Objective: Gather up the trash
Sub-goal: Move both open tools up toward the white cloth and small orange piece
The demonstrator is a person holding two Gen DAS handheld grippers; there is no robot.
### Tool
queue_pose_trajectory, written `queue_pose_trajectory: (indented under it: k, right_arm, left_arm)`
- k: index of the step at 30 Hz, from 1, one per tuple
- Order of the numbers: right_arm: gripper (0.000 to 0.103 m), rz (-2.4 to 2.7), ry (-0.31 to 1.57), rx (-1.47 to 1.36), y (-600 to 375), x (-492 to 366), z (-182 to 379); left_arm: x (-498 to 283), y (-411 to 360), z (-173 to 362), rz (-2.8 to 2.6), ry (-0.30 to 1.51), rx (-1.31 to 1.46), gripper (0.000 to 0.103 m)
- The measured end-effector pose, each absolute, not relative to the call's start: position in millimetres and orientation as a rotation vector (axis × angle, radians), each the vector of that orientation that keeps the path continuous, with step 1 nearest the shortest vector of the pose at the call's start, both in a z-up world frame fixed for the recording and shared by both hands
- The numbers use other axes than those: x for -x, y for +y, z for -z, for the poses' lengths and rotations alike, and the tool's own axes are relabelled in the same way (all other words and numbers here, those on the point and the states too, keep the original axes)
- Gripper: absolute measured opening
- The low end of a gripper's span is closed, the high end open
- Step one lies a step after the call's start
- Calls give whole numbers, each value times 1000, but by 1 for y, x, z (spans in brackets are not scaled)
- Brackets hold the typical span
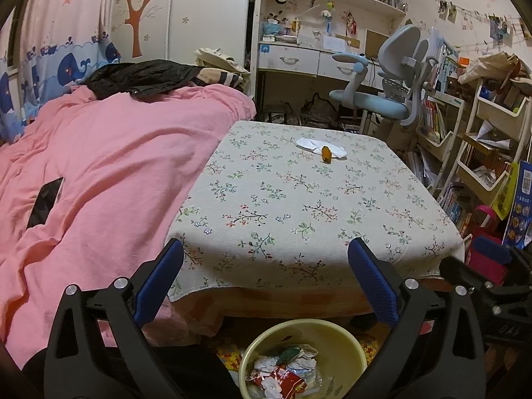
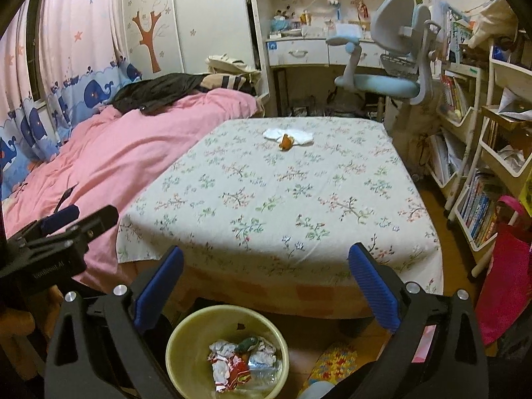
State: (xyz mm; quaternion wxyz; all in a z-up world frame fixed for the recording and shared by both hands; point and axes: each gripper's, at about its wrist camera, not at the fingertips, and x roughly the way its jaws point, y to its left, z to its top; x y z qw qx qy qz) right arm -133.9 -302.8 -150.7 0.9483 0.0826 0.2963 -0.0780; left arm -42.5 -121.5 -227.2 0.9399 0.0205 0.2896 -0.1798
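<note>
Orange scrap (image 1: 326,153) lies on white tissue (image 1: 321,147) at far side of floral tablecloth (image 1: 299,206). Yellow bin (image 1: 302,335) with wrappers sits on floor below near edge. Left gripper (image 1: 266,259) and right gripper (image 2: 266,266) jaws apart, empty. Pink bed (image 1: 99,166) left, desk chair (image 1: 392,76) behind.

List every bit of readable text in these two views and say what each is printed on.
No text can be read with confidence.
Left gripper: white lettering on its body, mirrored and blurred.
Blue poster: characters and QR code, too small.
Red wrapper in the bin: print illegible.
Book spines: too small.
</note>
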Motion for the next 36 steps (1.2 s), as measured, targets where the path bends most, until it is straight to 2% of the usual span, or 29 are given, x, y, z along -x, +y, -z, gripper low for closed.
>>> queue_pose_trajectory:
  k: [36]
  right_arm:
    - [95,162,595,-164,-302,136,151]
  left_arm:
    - [43,-127,227,357,590,-64,96]
